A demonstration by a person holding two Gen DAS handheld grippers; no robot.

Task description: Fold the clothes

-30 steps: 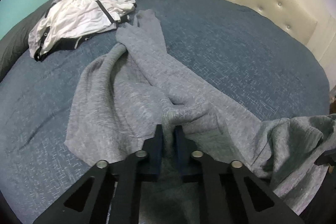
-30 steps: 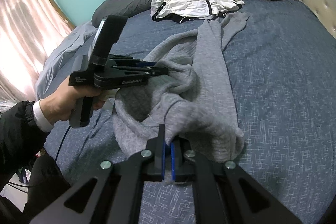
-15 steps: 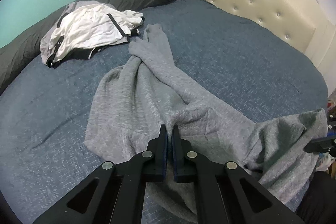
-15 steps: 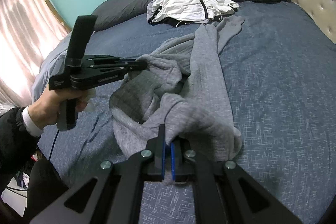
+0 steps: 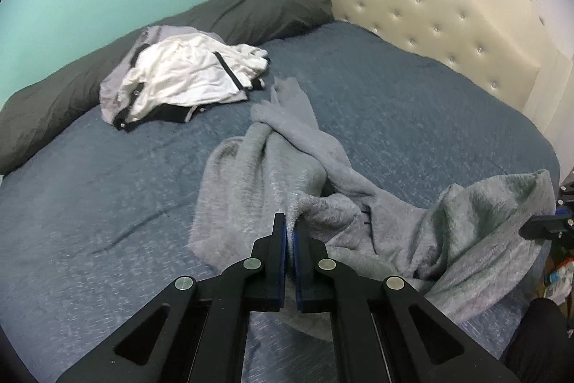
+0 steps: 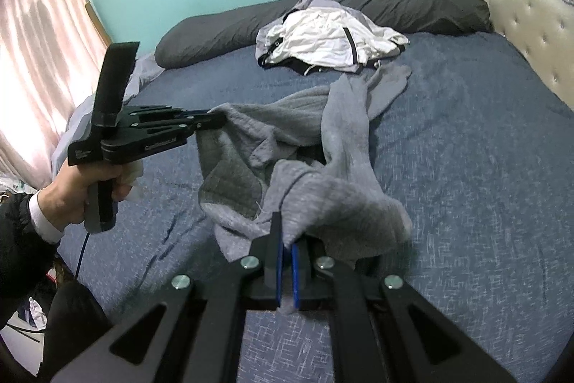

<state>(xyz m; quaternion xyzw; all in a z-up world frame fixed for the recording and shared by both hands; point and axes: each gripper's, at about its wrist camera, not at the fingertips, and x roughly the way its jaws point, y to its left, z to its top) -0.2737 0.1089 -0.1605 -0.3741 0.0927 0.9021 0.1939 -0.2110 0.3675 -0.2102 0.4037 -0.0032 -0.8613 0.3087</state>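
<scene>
Left wrist view: left claw [image 5: 290, 228] pinched tight on an edge of the soft grey knit sweater [image 5: 287, 164], frame centre, on the blue bed [image 5: 107, 203].

Right wrist view: right claw [image 6: 285, 232] clamped on the sweater's hem, lower centre. Left hand [image 6: 77, 189] at mid-left grips its handle, claw pointing right.

We see a bed [image 5: 412, 117] covered by a blue-grey patterned spread, with a cream tufted headboard [image 5: 448, 24] along one edge and a long dark grey pillow [image 5: 229, 13] lying along the adjoining edge by the turquoise wall. Near that pillow a crumpled white garment with black trim [image 5: 186, 74] lies on the spread, partly over the pillow's edge. Towards the middle of the bed a grey knitted garment [image 5: 272, 160] rests with its far end just beside the white one, while its near part is lifted clear of the spread.
</scene>
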